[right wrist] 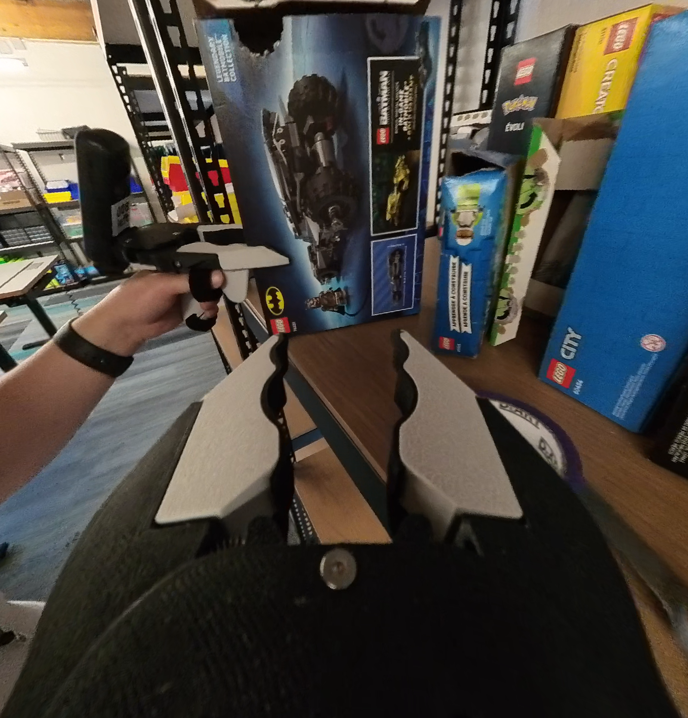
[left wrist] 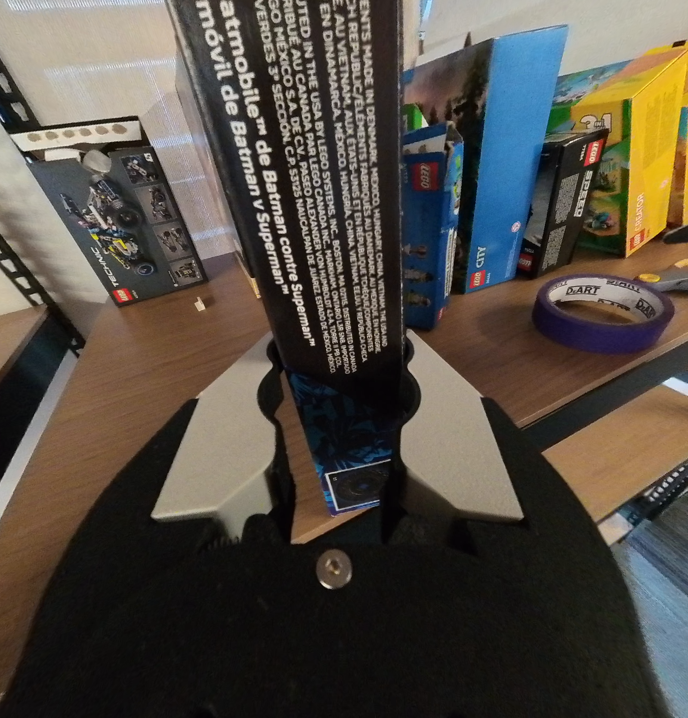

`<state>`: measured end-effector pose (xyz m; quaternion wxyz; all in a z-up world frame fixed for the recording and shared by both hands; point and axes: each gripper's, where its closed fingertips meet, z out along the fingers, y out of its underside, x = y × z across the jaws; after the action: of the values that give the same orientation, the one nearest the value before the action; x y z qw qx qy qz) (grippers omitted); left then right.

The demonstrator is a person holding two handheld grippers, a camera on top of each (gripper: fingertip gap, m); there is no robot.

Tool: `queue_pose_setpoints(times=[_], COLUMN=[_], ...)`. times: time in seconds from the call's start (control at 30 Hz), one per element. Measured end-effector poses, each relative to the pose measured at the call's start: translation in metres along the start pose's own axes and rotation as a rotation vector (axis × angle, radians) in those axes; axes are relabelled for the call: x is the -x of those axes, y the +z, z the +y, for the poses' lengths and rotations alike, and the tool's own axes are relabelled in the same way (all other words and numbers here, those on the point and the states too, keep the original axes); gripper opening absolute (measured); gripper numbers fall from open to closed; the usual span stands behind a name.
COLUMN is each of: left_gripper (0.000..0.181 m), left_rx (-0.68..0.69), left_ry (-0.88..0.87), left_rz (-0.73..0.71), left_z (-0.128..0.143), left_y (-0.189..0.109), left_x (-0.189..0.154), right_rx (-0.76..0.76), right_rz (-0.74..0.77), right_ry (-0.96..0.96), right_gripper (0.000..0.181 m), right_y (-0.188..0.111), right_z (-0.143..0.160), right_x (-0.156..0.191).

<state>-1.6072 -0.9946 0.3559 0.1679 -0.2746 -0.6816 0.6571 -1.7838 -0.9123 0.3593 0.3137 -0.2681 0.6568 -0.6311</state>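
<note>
My left gripper (left wrist: 338, 345) is shut on the narrow black side of a tall dark blue toy-set box (left wrist: 307, 175), which stands upright on the wooden shelf (left wrist: 159, 369). In the right wrist view the same box (right wrist: 323, 175) shows its front with a black car picture. Its top edge is torn. A hand (right wrist: 156, 307) holds the left gripper (right wrist: 257, 252) at the box's left edge. My right gripper (right wrist: 336, 338) is open and empty. It is over the shelf's front edge (right wrist: 334, 427), a little in front of the box.
A purple tape roll (left wrist: 602, 311) and scissors (left wrist: 672, 277) lie at the right. More boxes stand along the back: a small blue one (left wrist: 431, 233), a tall blue one (left wrist: 505, 175), a black one (left wrist: 563, 202) and a yellow one (left wrist: 641, 163). A grey box (left wrist: 132, 221) leans at the left.
</note>
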Motion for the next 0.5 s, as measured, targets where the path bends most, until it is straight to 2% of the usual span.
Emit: queue_pose_setpoints(times=[0.13, 0.23, 0.33, 0.5], left_gripper=[0.061, 0.064, 0.060, 0.057], left_rx=[0.018, -0.053, -0.095, -0.103], left_ry=[-0.090, -0.171, -0.182, -0.165], left_rz=[-0.005, 0.041, 0.053, 0.012], left_z=[-0.005, -0.021, -0.031, -0.027], left_y=[-0.003, -0.011, -0.016, -0.011], left_x=[-0.002, -0.001, 0.001, -0.003], right_rx=[0.035, 0.053, 0.050, -0.004], right_rz=[-0.020, -0.025, -0.025, 0.010], right_ry=[-0.025, -0.030, -0.029, -0.029], right_gripper=[0.053, 0.053, 0.053, 0.049], right_y=[0.006, 0.009, 0.013, 0.029], right_z=[0.003, 0.005, 0.005, 0.003], right_x=[0.008, 0.011, 0.013, 0.017])
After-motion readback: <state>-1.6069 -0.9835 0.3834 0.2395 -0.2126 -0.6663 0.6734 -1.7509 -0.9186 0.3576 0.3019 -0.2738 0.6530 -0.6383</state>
